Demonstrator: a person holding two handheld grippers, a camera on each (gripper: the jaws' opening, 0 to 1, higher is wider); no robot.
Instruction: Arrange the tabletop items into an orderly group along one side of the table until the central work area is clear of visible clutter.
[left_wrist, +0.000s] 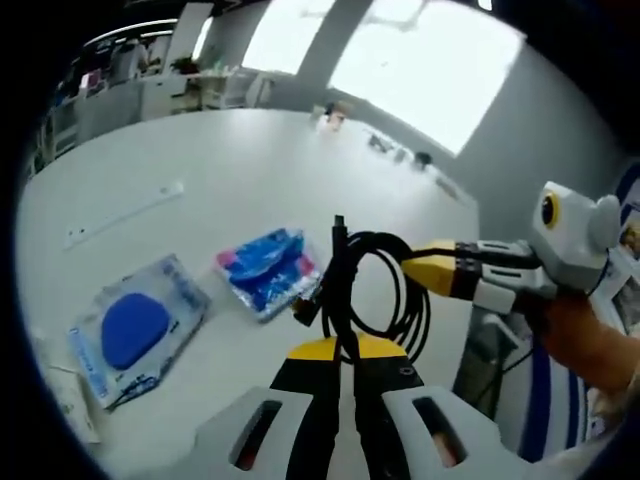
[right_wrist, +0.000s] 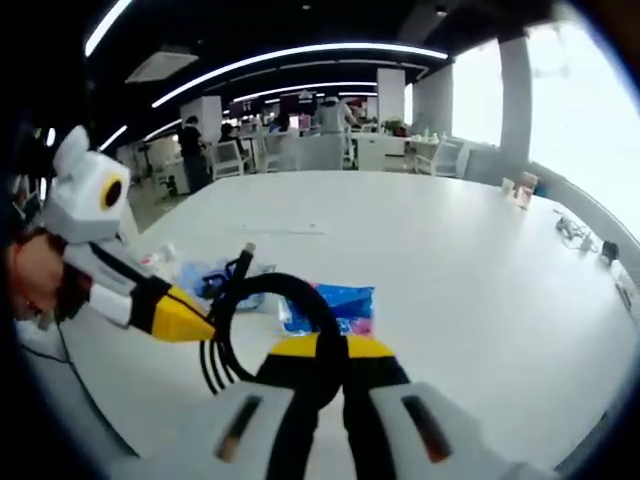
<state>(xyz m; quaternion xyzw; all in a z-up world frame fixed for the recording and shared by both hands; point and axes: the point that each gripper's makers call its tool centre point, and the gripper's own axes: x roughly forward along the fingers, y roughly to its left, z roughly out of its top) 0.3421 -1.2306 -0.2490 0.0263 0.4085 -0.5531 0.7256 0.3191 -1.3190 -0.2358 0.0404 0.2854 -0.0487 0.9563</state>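
Observation:
A coiled black cable (left_wrist: 372, 290) hangs above the white table (left_wrist: 250, 170), held from two sides. My left gripper (left_wrist: 345, 348) is shut on its lower strands. My right gripper (left_wrist: 408, 262) comes in from the right and is shut on the coil's upper right loop. In the right gripper view the black cable (right_wrist: 262, 310) loops up from my right gripper (right_wrist: 333, 350), and my left gripper (right_wrist: 205, 327) pinches it from the left. On the table lie a blue and pink packet (left_wrist: 270, 270), also the packet (right_wrist: 335, 305), and a clear bag with a blue pad (left_wrist: 135, 330).
A thin white strip (left_wrist: 122, 215) lies on the table's left part. Small items (left_wrist: 400, 153) sit along the far edge near the windows. Chairs, desks and people (right_wrist: 190, 150) stand beyond the table. A white card (left_wrist: 72, 400) lies at the near left.

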